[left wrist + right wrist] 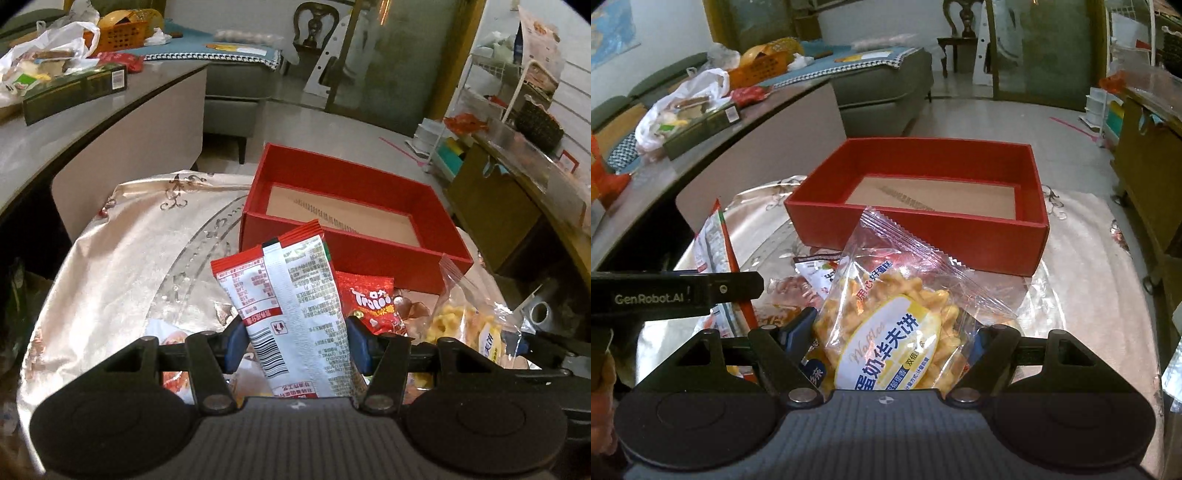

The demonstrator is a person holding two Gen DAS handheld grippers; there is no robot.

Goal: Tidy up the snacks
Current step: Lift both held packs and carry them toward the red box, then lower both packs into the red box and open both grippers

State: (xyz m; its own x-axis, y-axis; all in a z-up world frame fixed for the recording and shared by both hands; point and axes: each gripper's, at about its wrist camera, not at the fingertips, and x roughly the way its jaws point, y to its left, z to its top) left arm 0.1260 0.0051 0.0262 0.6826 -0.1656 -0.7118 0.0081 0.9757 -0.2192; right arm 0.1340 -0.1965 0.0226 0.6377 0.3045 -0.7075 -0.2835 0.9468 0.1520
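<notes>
An open red box (pixel 354 254) with a bare cardboard floor stands at the far side of the small table; it also shows in the right wrist view (pixel 923 229). My left gripper (pixel 295 343) is shut on a red-and-white snack packet (pixel 291 306), held upright in front of the box. My right gripper (pixel 890 347) is shut on a clear bag of yellow waffle biscuits (pixel 886 332), held just short of the box's near wall. The left gripper's arm (pixel 676 295) shows at the left of the right wrist view. A red Trolli packet (pixel 373 302) lies on the table.
A shiny embroidered cloth (pixel 129 251) covers the small table, with more loose snack packets (pixel 798 291) under the grippers. A grey counter (pixel 55 133) with bags and a dark box stands left. A sofa (pixel 236 85) is behind, shelving (pixel 517 177) to the right.
</notes>
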